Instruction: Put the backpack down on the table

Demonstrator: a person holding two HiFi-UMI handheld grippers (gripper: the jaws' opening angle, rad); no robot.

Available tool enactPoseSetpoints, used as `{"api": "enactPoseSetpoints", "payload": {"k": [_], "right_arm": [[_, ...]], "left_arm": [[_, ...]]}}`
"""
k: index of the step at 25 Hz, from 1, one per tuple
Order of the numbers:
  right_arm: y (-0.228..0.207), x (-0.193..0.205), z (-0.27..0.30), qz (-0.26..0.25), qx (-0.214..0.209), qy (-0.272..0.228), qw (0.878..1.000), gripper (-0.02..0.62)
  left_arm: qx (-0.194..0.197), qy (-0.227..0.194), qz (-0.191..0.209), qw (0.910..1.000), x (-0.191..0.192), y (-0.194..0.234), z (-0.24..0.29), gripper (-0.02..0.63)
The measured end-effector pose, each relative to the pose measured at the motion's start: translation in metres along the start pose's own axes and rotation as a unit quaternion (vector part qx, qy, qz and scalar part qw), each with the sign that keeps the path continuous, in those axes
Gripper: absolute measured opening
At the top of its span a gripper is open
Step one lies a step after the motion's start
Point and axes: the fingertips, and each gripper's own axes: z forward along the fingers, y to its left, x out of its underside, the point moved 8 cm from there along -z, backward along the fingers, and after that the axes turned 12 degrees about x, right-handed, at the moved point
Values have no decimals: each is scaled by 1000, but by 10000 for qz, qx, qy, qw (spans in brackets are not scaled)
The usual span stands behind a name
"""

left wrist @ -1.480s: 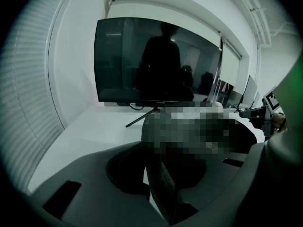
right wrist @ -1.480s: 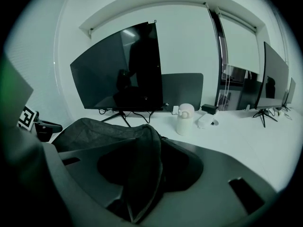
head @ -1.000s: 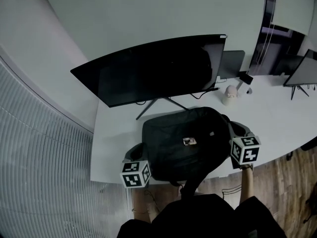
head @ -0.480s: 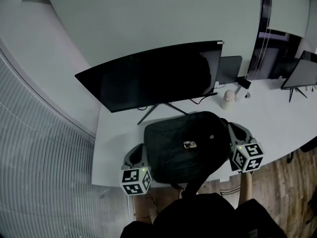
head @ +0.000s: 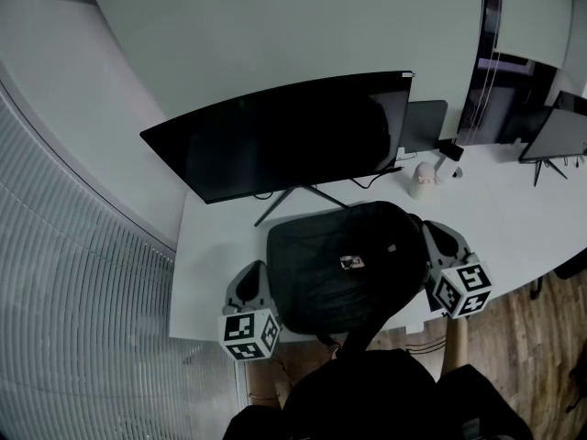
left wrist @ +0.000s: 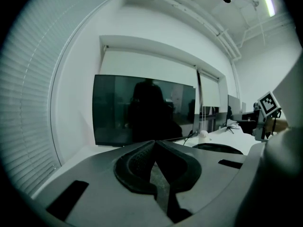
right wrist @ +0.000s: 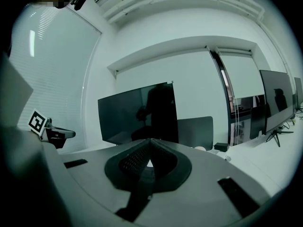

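The black backpack (head: 344,264) lies flat on the white table (head: 206,246), its near end over the front edge. My left gripper (head: 260,269) is at its left side and my right gripper (head: 429,229) at its right side. Both point roughly level. In the left gripper view the jaws (left wrist: 155,143) are shut with a grey woven strip pinched between the pads. In the right gripper view the jaws (right wrist: 150,141) are shut too, and a dark strap runs down from between them. From the left gripper, the backpack (left wrist: 218,148) shows as a low dark shape.
A wide curved monitor (head: 284,136) stands on the table right behind the backpack. A small pale figurine (head: 423,180) and a dark panel (head: 426,125) sit at the back right, and a second monitor (head: 555,134) further right. Wood floor lies below the front edge.
Both grippers have come up a little toward the camera and tipped closer to level. The backpack has stayed in about the same place between them.
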Motion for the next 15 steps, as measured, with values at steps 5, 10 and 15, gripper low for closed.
{"api": "enactPoseSetpoints", "payload": {"k": [5,10,15], "right_arm": [[-1,1,0,22,-30,-57,10000,12],[0,1,-1,31,-36,-93,9999,12],[0,3,-1,22,5,-118,9999,12]], "left_arm": [[24,-41,26,10000,0,0,1,15],[38,-84,27,10000,1,2,1,15],[35,-38,22,10000,6,4,1,15]]}}
